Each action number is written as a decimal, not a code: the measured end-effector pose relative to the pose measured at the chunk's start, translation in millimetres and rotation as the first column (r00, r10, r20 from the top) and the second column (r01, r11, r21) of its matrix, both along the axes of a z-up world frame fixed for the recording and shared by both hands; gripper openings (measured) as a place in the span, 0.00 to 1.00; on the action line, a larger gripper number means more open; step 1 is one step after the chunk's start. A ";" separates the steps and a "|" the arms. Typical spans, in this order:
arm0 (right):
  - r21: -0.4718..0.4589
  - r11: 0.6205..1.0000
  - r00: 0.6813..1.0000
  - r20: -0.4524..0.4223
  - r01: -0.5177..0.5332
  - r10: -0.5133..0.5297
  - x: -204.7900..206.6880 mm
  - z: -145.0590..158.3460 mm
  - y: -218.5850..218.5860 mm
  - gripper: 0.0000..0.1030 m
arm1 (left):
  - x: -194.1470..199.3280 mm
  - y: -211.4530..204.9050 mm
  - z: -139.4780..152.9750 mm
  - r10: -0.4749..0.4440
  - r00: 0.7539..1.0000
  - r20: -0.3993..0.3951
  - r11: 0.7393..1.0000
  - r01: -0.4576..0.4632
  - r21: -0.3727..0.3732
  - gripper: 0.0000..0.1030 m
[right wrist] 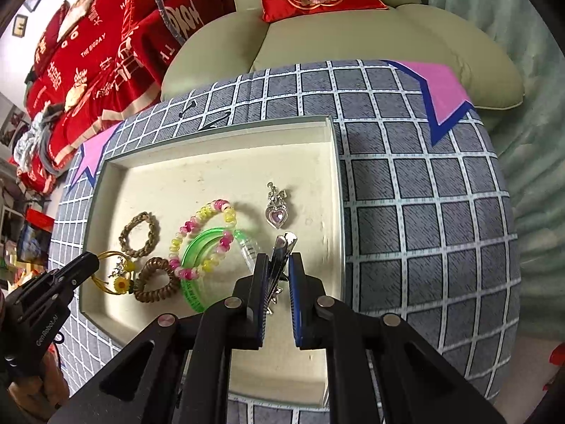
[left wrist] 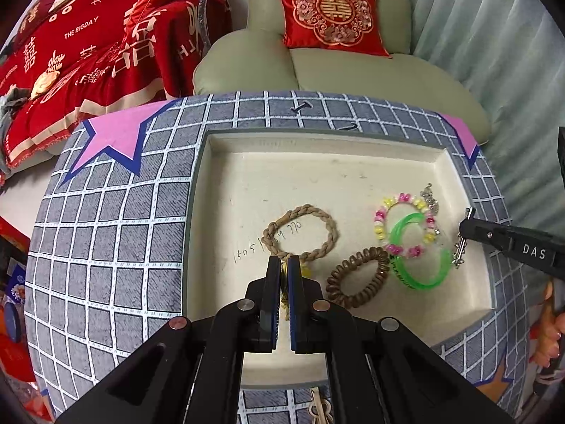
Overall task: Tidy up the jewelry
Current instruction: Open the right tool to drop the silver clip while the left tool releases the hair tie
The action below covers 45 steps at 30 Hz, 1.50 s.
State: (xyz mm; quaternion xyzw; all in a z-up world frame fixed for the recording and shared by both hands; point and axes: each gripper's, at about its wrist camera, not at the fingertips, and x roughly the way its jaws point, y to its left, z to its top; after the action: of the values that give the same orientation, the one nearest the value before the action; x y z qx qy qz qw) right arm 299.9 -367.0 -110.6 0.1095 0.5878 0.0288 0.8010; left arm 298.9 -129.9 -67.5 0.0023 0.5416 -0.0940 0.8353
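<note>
Two pieces of jewelry are being carried over the cream tray (right wrist: 332, 162), which lies on a grey checked cloth (right wrist: 423, 212); the step in hand is judged to be the setting-down of both. The left gripper (left wrist: 285, 265) is closed narrowly on a gold wire bangle with a sunflower charm (right wrist: 118, 275), which hangs over the near left part of the tray, close beside the brown coil hair tie (right wrist: 155, 279). The right gripper (right wrist: 277, 265) is clamped on a silver hair clip (right wrist: 282, 247), held over the near right part of the tray, just this side of the heart pendant (right wrist: 277, 213). Already lying in the tray are a braided brown band (left wrist: 303, 233), a pink and yellow bead bracelet (right wrist: 201, 240) and a green band (right wrist: 197, 268), the last two overlapping. Whether either held piece touches the tray floor cannot be told. The next move is judged to call for a short lowering onto bare tray floor, then an opening of the jaws and a straight lift away, so that neighbouring pieces are not snagged. The dangling charm is likely to catch on the coil.
</note>
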 end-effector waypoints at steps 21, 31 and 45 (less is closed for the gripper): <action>0.058 0.998 1.000 -0.008 0.021 -0.020 -1.2 -2.1 -7.9 0.21 | 0.7 -10.1 -7.5 0.003 1.000 -0.022 0.991 0.000 0.135 0.14; 0.112 0.993 0.999 0.027 0.037 -0.040 -17.3 22.0 -1.0 0.39 | -5.2 -12.9 6.4 -0.003 0.999 -0.042 0.989 0.009 0.147 0.14; 0.145 0.989 0.999 0.021 0.037 -0.040 -66.7 36.5 11.7 0.48 | -22.8 -7.5 19.8 0.001 0.996 -0.093 0.993 0.010 0.119 0.14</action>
State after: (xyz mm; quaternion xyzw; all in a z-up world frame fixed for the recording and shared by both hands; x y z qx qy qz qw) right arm 233.2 -355.3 -74.1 0.1781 0.5723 0.0572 0.7984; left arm 276.2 -137.4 -47.7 0.0491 0.5844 -0.0632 0.8075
